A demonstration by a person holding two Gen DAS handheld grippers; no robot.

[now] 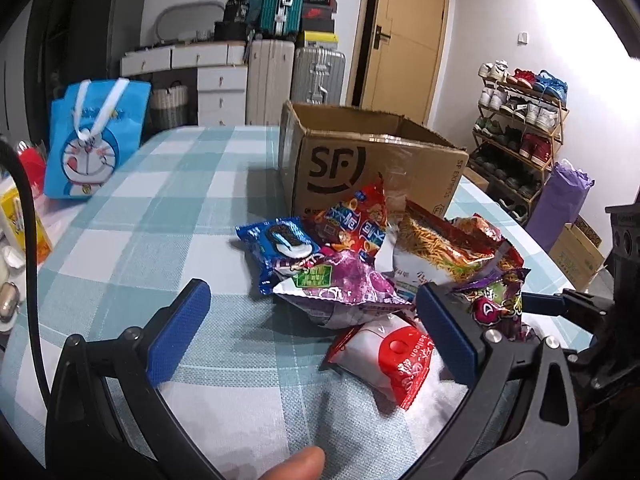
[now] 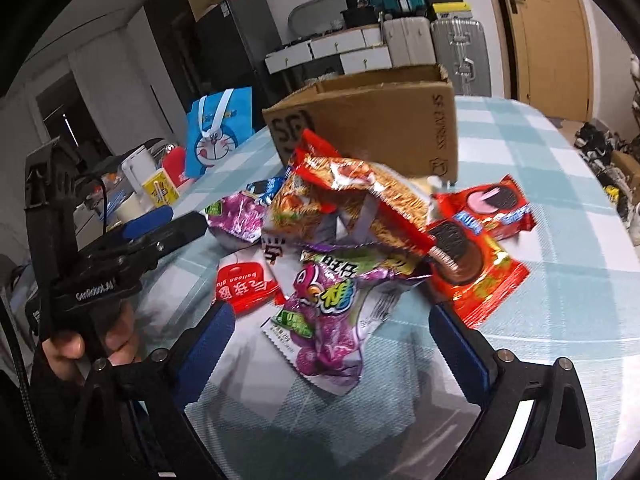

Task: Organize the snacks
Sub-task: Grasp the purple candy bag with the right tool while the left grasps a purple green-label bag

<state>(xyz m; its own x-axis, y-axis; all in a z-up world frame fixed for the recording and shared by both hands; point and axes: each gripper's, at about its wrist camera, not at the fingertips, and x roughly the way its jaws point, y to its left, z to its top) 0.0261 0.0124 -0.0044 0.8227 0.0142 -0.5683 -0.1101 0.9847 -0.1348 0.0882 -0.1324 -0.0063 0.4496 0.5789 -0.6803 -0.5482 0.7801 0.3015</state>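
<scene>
A heap of crinkled foil snack packets (image 1: 360,264) was seen on the blue-and-white checked tablecloth (image 1: 160,208) just near of the open brown cardboard box (image 1: 372,164), with the left gripper (image 1: 316,332) and right gripper (image 2: 332,348) both held wide open, nothing gripped.

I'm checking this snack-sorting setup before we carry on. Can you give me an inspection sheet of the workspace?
Surface: checked tablecloth, blue and white.
Job's things: snack packets piled before an open cardboard box.
Clutter: blue cartoon bag, yellow carton, white jug at table edge.
Grippers: left gripper open, empty; right gripper open around a purple packet, not gripping.
Cables: black cable beside left gripper.
Surroundings: suitcases, shoe rack, door.
</scene>
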